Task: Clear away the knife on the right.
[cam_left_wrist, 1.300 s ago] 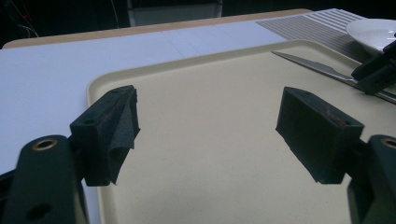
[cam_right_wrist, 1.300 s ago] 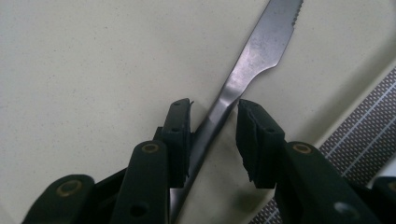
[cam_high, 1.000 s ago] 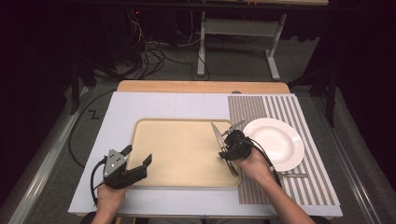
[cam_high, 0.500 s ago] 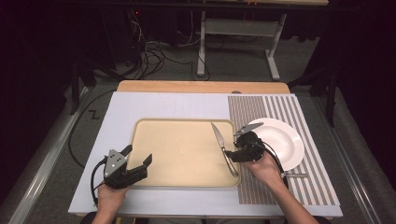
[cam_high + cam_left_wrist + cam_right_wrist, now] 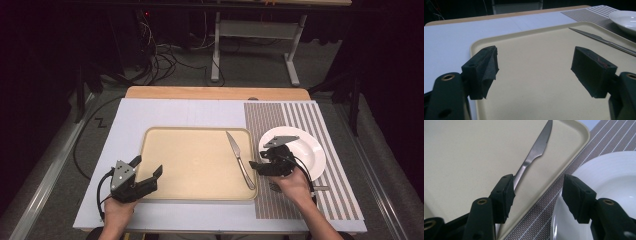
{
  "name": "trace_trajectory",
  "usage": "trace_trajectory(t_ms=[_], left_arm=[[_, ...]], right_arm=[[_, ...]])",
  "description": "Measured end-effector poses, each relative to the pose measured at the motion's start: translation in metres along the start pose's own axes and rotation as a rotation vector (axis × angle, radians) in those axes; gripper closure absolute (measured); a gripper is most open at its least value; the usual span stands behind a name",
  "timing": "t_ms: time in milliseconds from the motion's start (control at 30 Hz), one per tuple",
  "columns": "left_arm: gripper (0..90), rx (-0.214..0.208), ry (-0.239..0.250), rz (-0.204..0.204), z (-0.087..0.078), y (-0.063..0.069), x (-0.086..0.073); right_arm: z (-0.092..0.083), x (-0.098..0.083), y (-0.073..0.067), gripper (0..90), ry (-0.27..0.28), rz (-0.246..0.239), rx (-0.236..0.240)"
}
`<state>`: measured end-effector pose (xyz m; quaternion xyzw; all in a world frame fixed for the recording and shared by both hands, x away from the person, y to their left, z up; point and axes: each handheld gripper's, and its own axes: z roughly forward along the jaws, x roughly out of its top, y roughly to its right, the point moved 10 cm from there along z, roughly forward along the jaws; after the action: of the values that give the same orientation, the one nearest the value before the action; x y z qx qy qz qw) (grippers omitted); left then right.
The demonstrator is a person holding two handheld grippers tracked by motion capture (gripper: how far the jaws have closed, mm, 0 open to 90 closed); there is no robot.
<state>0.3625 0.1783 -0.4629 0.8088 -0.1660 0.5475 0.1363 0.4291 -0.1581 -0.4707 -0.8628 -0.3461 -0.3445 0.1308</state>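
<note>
A steel knife (image 5: 240, 160) lies on the right part of the beige tray (image 5: 195, 165), blade pointing away. My right gripper (image 5: 261, 157) hovers over the tray's right rim, between the knife handle and the white plate (image 5: 310, 150). Its jaws have just been opening and hold nothing. In the right gripper view, the gripper (image 5: 539, 195) has its left jaw beside the knife (image 5: 534, 150) and its right jaw over the plate (image 5: 611, 175). My left gripper (image 5: 147, 165) rests open at the tray's near left corner, and its jaws (image 5: 540, 70) frame bare tray (image 5: 536, 50).
The plate sits on a striped placemat (image 5: 280, 120) at the right of the white table cover (image 5: 175, 115). A metal utensil handle (image 5: 317, 188) pokes out from under the right hand. A wooden strip (image 5: 215, 93) runs along the table's far edge.
The right gripper has let go of the knife, which now lies on the tray. It has opened and moved right toward the plate. The left gripper has stayed put.
</note>
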Motion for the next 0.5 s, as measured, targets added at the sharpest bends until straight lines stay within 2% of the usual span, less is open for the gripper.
trace_trajectory(t_ms=[67, 333, 500], left_arm=[[22.8, -0.001, 0.0, -0.001, 0.0, 0.0, 0.0], [22.7, 0.001, -0.002, 0.009, -0.001, 0.001, 0.0], [22.6, -0.001, -0.003, 0.021, 0.0, 0.003, 0.0]], right_arm=[[-0.004, -0.003, 0.0, 43.9, 0.014, 0.013, 0.011], [-0.014, -0.011, 0.007, 42.2, 0.051, 0.017, -0.009], [-0.02, -0.016, 0.008, 42.1, 0.1, 0.014, -0.027]])
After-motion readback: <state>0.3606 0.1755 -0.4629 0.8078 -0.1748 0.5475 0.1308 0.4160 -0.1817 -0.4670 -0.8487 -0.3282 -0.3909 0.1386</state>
